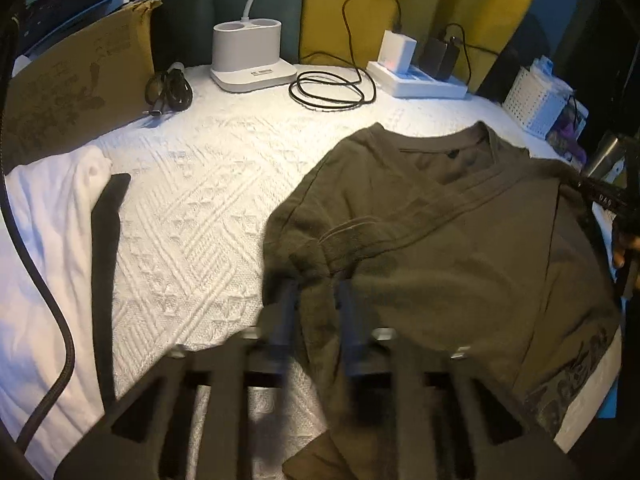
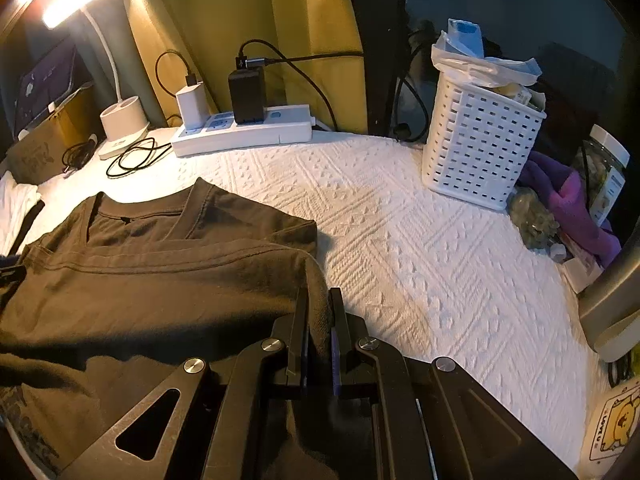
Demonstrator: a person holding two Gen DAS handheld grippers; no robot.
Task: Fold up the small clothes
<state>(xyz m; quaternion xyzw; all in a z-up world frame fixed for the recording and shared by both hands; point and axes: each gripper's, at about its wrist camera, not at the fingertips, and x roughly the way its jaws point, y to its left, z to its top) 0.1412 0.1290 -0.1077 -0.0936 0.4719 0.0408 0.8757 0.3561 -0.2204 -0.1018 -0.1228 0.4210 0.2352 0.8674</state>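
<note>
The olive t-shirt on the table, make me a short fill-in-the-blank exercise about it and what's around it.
1. The right gripper is shut on the ____ edge of the olive t-shirt.
2. The table is covered by a textured ____ cloth.
3. The black charger is plugged into the white ____.
4. The white basket stands to the shirt's ____.

Missing words: right; white; power strip; right

A bumpy white cover (image 2: 420,264) holds everything. On it lie a dark green shirt (image 1: 440,248), a white power strip (image 2: 244,134), a lamp base (image 1: 250,56), a white basket (image 2: 476,148) and a coiled black cable (image 1: 332,90).
</note>
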